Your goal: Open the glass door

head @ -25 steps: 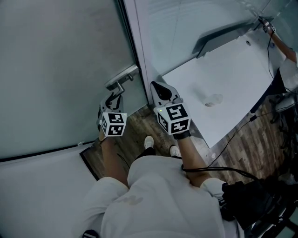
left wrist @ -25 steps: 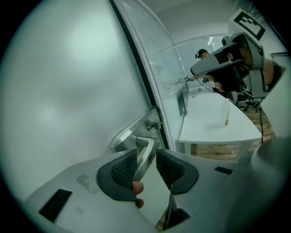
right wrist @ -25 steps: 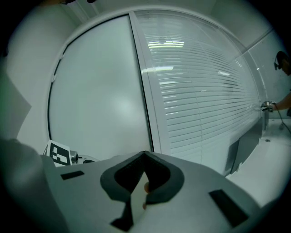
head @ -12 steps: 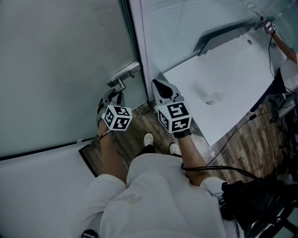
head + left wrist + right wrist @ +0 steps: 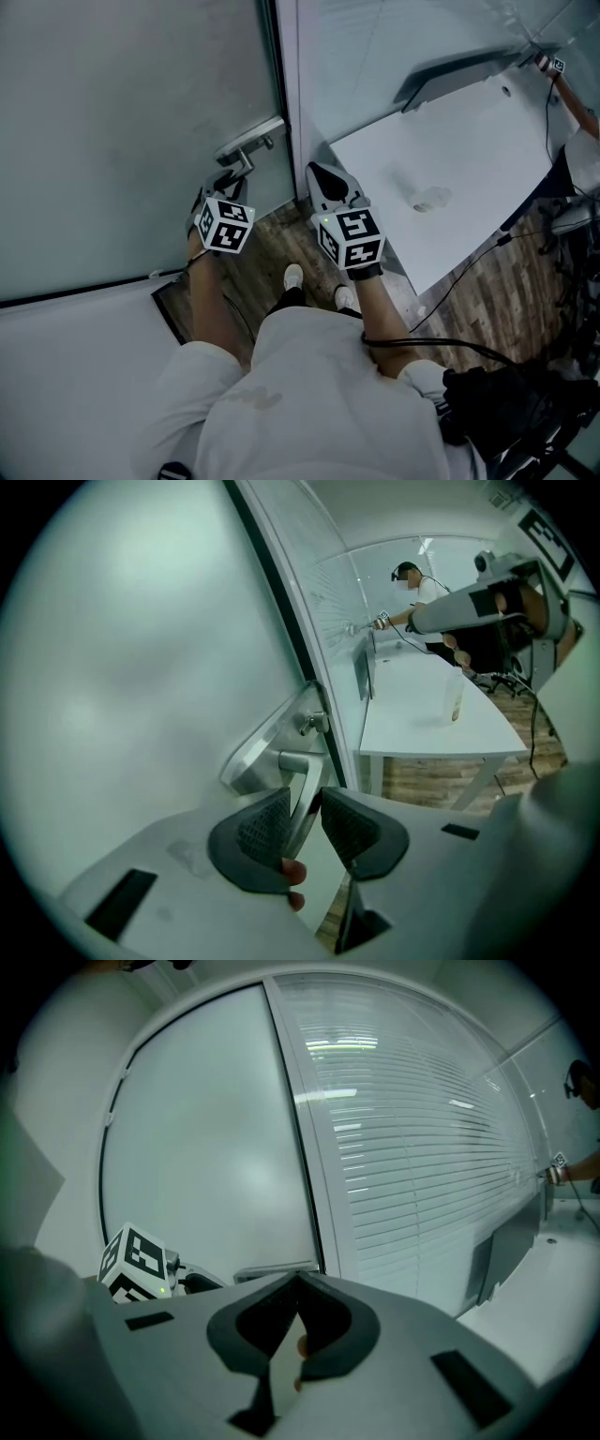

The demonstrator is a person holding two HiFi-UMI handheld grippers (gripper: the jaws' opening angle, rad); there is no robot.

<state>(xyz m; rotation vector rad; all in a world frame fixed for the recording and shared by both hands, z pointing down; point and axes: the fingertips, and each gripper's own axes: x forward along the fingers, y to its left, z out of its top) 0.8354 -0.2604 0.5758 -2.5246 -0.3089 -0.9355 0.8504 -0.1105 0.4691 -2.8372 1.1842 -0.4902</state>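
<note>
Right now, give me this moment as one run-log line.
left gripper: jaws shut on handle | right gripper: jaws shut, empty | door: looks closed

Your left gripper (image 5: 305, 810) is tilted forward and down, its jaws clamped on the handle (image 5: 298, 760). Your right gripper (image 5: 298, 1284) is just to its right and nearer level, jaws pressed together with nothing between them. Both forearms reach forward from your waist.
</note>
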